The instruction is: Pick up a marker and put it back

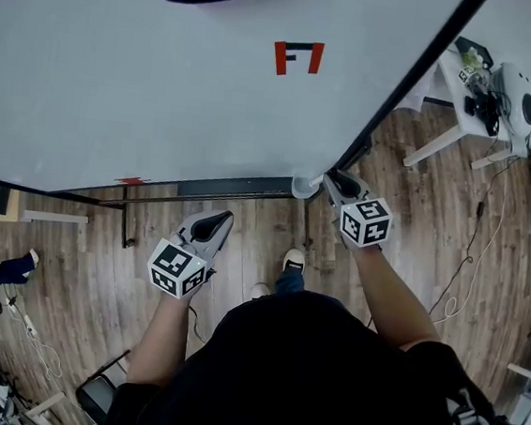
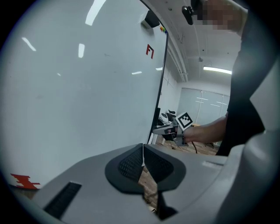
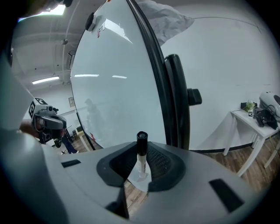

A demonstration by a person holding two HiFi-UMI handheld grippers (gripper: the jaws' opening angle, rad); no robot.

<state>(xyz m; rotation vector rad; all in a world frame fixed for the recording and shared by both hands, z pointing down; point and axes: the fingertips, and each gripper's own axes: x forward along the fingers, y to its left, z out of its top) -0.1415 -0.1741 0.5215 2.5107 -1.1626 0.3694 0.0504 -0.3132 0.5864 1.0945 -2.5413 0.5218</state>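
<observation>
Standing upright, marker (image 3: 141, 156) clamped inside right gripper (image 3: 141, 149).

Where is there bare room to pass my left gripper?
Free: the whiteboard left of the red mark, and the wood floor by its lower edge. Crowded: the board's lower right corner, where the right gripper holds the marker.

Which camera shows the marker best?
The right gripper view: the marker stands upright, black cap up, held in the right hand-held gripper. The head view hides it behind that gripper; the left gripper view is too distant.
</observation>
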